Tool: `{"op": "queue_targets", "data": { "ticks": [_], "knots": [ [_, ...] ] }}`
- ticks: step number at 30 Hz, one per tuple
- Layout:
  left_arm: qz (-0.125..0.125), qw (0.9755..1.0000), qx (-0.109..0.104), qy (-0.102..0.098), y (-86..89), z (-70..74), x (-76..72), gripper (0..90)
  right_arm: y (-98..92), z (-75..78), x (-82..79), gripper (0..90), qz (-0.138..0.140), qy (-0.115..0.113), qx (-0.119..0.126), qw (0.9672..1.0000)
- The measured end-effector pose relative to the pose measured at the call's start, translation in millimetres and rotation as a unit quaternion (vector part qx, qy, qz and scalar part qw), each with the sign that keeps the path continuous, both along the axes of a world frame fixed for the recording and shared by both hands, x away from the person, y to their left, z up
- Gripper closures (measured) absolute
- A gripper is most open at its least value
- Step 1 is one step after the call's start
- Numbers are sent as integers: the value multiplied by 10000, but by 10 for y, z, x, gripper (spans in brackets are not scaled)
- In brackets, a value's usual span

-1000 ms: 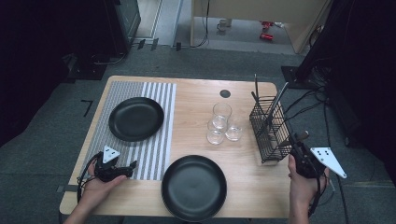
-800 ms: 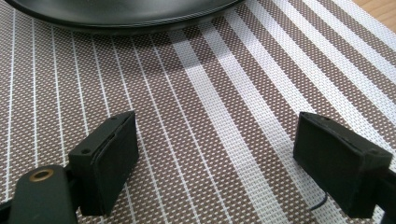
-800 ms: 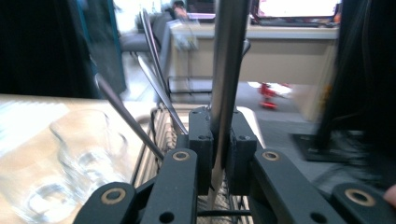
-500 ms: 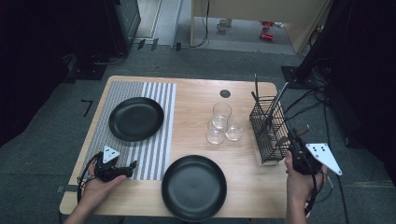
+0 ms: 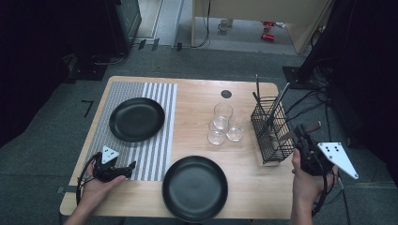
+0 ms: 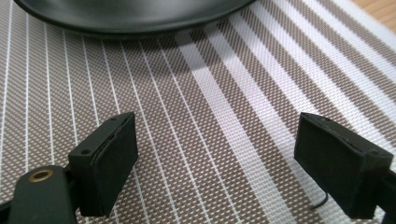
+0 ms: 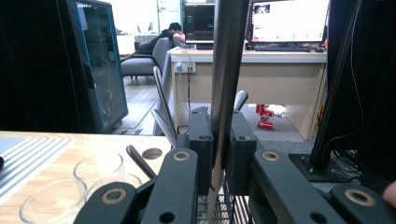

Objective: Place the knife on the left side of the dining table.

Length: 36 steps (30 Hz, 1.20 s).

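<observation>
Right gripper (image 7: 218, 158) is clamped tight on a steel utensil (image 7: 226, 70), the handle standing upright between the pads, right at the wire caddy (image 5: 271, 136) on the table's right side. Looks like a pull-out is the step in hand: best drawn straight up, kept vertical so it clears the mesh and the other cutlery (image 5: 256, 89) without snagging. Left gripper (image 6: 224, 158) rests on the striped mat (image 6: 210, 93), jaws spread wide with nothing between them, just short of a black plate (image 6: 130, 14).
</observation>
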State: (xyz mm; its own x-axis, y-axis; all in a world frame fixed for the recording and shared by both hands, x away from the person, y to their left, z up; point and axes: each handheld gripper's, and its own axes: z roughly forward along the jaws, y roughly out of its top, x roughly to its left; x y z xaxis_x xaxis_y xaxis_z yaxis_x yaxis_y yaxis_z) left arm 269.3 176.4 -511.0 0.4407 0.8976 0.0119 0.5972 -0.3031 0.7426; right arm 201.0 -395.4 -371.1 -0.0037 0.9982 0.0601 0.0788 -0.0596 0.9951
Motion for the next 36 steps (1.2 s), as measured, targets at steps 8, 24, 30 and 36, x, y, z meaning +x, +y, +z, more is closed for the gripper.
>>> {"op": "queue_targets", "data": {
  "ticks": [8,24,30,36],
  "knots": [
    [91,9995,-296,-52,-8,127,11,138,-53,203,-9,842,61,-70,251,9996],
    [-190,9985,-402,-312,-285,422,-4,138,34,362,-34,842,322,-194,458,9982],
    [-280,9978,-420,-423,-402,494,4,138,121,381,-57,842,467,-215,501,9974],
    [-418,9968,-458,-510,-575,555,9,139,231,359,-49,842,633,-217,554,9962]
  ]
}}
